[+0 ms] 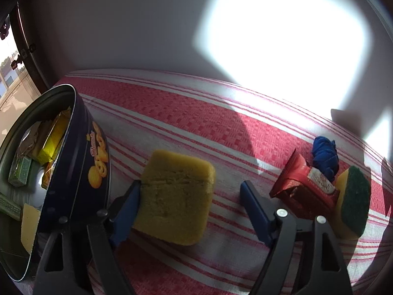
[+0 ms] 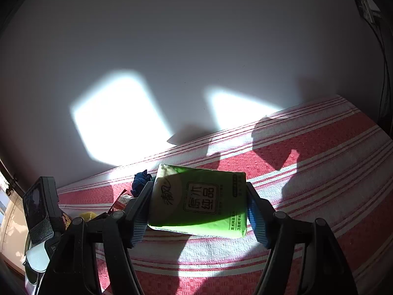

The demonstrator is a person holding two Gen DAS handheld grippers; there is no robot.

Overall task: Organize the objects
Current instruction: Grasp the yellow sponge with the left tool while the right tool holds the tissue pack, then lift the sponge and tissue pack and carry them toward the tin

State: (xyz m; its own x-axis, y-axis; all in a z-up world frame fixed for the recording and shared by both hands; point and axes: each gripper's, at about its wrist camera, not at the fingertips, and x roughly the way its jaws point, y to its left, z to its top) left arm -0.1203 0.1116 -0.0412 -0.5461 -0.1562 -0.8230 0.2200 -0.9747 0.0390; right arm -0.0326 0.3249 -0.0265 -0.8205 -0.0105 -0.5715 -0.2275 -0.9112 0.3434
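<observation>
Red-and-white striped cloth (image 1: 172,113) covers the worktop, which stands against a pale wall lit by bright patches of sun; the left gripper (image 1: 191,194) straddles a yellow sponge (image 1: 175,196) that lies flat on the cloth, its jaws spread, the left blue pad (image 1: 127,211) touching the sponge's edge while the right pad stands clear of it with striped cloth showing in the gap (so nothing is pinched there); just to the left stands a dark blue round biscuit tin (image 1: 81,162), open, with small packets and a yellow wrapped piece inside; to the right, beyond the right finger, lie a red snack wrapper (image 1: 302,184), a crumpled blue cloth (image 1: 324,157) behind it, and a yellow sponge with a green scouring face (image 1: 353,201), tipped on its side and touching the wrapper; in the right wrist view the right gripper (image 2: 199,201) is closed on a green tissue pack (image 2: 201,201), both pads pressing its short ends, the pack lying crosswise between the fingers above the striped cloth; to its left, partly hidden by the finger, the blue cloth and the red wrapper show again; a black device (image 2: 41,209) juts in at the lower left edge
</observation>
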